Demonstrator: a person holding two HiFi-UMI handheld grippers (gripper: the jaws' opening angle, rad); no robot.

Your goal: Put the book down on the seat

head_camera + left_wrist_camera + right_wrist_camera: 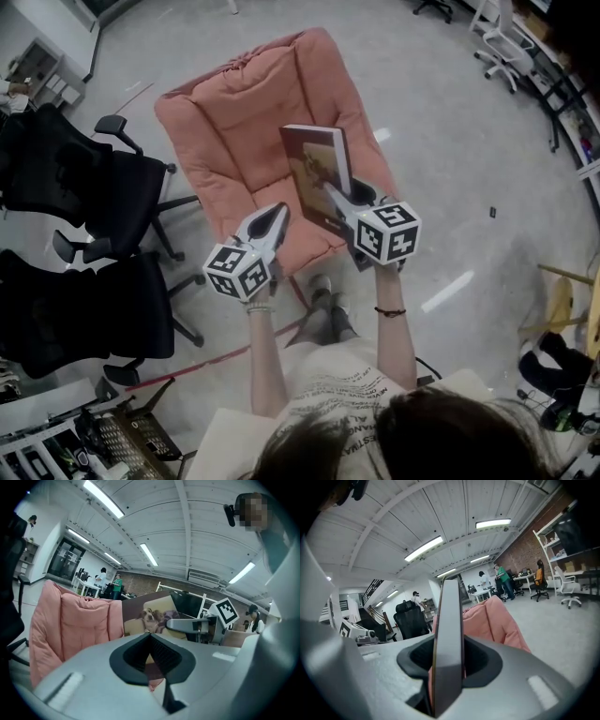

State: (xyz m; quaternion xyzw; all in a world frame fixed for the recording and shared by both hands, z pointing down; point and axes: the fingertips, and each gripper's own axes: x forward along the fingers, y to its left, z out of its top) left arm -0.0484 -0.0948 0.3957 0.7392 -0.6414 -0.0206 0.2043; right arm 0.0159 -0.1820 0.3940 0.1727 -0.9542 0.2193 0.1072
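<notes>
A book point(317, 173) with a dog picture on its cover stands upright in my right gripper point(336, 199), whose jaws are shut on its lower edge. It hangs over the front right part of the pink cushioned seat point(234, 122). In the right gripper view the book's edge point(447, 634) runs straight up between the jaws, with the pink seat point(497, 620) behind it. My left gripper point(277, 214) is shut and holds nothing; it is just left of the book, above the seat's front edge. The left gripper view shows the book's cover point(150, 616) and the pink backrest point(75, 620).
Two black office chairs point(84, 187) point(84, 309) stand close to the left of the seat. The person's feet point(328, 300) are on the floor at the seat's front. A white chair point(502, 42) is far right, and a yellow object point(561, 305) lies at the right edge.
</notes>
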